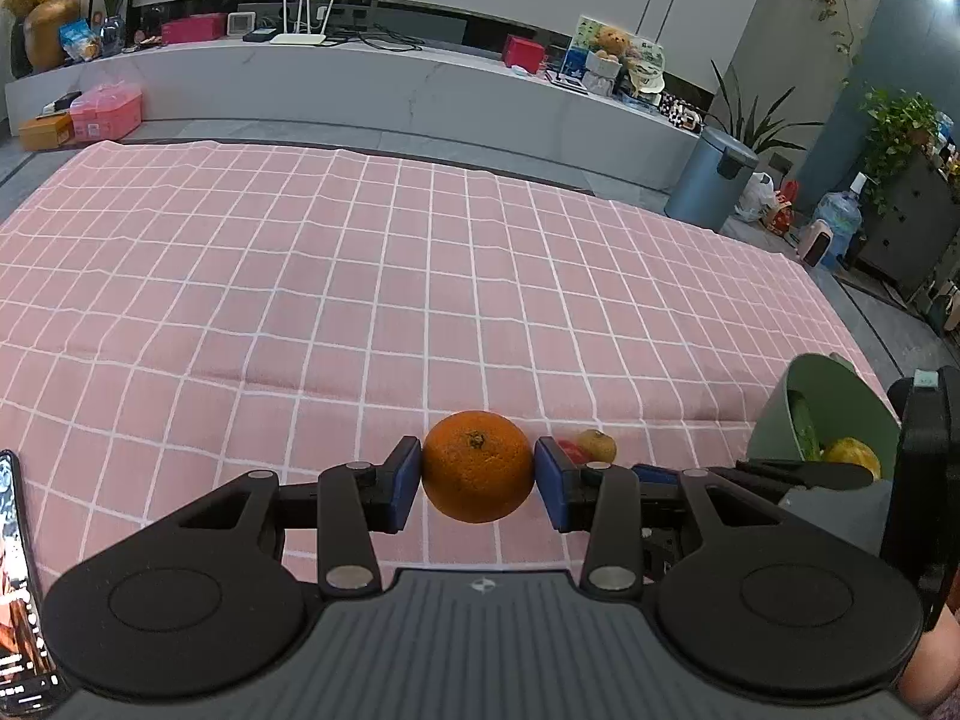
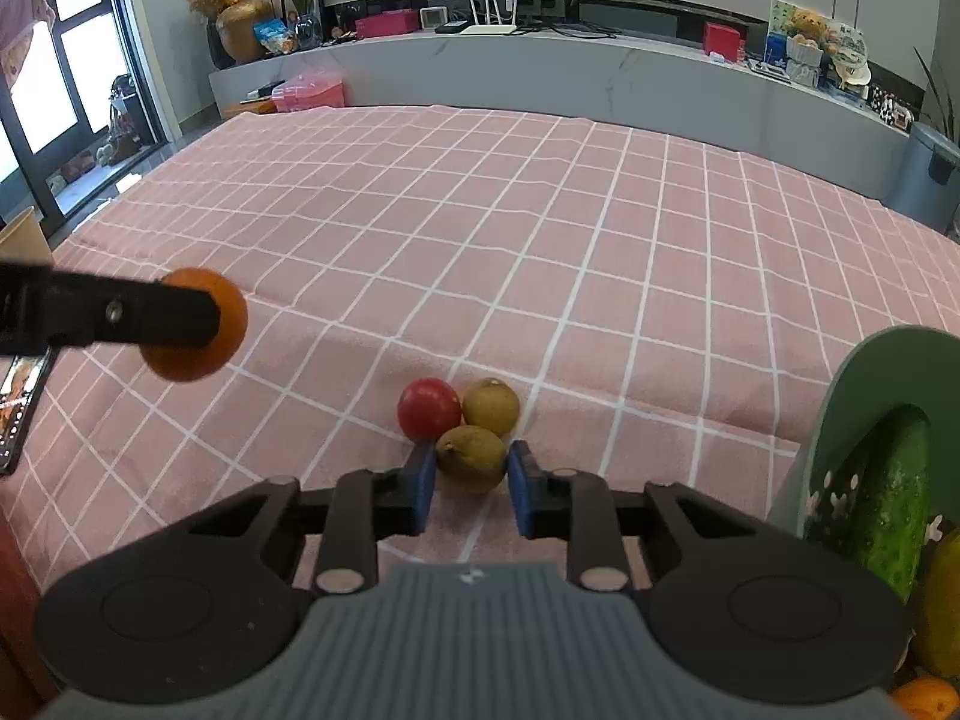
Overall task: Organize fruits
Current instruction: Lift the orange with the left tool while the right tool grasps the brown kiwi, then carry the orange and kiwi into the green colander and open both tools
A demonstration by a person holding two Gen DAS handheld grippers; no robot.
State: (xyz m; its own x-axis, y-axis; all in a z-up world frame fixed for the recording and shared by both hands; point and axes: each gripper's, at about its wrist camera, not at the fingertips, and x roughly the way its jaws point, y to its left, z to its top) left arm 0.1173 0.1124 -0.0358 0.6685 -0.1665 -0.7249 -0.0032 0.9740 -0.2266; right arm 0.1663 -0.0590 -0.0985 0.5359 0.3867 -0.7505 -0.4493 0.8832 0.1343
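Observation:
My left gripper is shut on an orange and holds it above the pink checked cloth. In the right wrist view the same orange hangs at the left, partly hidden by a black finger. My right gripper is shut on a small brown-yellow fruit that lies on the cloth, with a blue pad against each side. Just beyond it and touching it are a red tomato-like fruit and a second brown-yellow fruit.
A green bowl at the right holds a cucumber and yellow and orange fruit. The bowl also shows in the left wrist view. A lit phone lies at the cloth's left edge. A grey bin stands beyond the table.

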